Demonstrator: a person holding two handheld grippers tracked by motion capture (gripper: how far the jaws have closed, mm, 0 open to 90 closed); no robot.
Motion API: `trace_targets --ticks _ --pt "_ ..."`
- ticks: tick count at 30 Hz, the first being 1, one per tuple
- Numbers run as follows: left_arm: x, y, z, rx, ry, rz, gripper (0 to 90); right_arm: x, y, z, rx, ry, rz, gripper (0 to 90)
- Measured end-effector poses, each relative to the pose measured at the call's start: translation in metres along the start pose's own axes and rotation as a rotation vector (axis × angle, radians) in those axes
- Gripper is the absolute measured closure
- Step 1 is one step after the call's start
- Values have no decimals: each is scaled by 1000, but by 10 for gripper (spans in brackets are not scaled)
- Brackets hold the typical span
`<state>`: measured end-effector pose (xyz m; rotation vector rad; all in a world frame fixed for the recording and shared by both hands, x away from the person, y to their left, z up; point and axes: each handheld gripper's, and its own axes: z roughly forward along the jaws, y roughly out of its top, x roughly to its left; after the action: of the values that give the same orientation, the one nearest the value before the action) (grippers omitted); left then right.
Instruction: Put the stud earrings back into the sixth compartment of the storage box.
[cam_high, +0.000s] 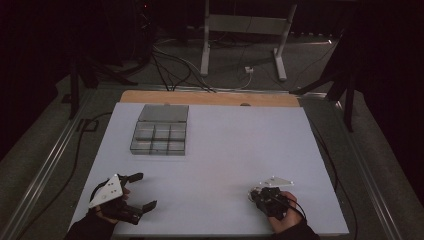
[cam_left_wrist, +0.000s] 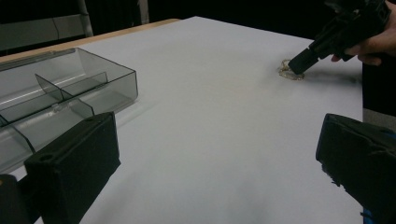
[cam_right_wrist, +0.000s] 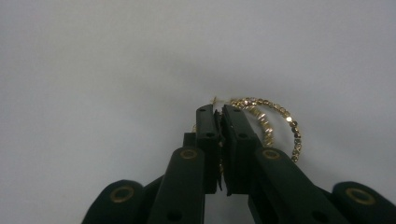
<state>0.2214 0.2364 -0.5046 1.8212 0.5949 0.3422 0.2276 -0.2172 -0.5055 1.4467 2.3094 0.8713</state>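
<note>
Gold hoop earrings (cam_right_wrist: 275, 123) on the bench (cam_high: 225, 165); right tongs (cam_right_wrist: 219, 114) clamped on them, likely lifting toward the compartment box (cam_high: 160, 131). Left tongs (cam_high: 145, 192) apart, idle.

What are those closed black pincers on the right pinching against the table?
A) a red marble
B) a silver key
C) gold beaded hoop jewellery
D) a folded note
C: in the right gripper view, the right gripper has its jaws closed together on gold beaded hoops lying on the white table.
</note>
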Motion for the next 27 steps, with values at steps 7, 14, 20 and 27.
trace_targets --ticks 7,14,20,27 --pt "-1 0 0 -1 -1 3 4 1 3 -6 -19 1 -8 858" --pt "-1 0 1 1 -3 8 4 5 8 -8 -30 9 -21 858" --pt "-2 0 1 0 -5 8 4 6 18 -10 -45 18 -34 858" --pt "-2 0 1 3 -7 5 4 13 35 -11 -63 32 -61 858"
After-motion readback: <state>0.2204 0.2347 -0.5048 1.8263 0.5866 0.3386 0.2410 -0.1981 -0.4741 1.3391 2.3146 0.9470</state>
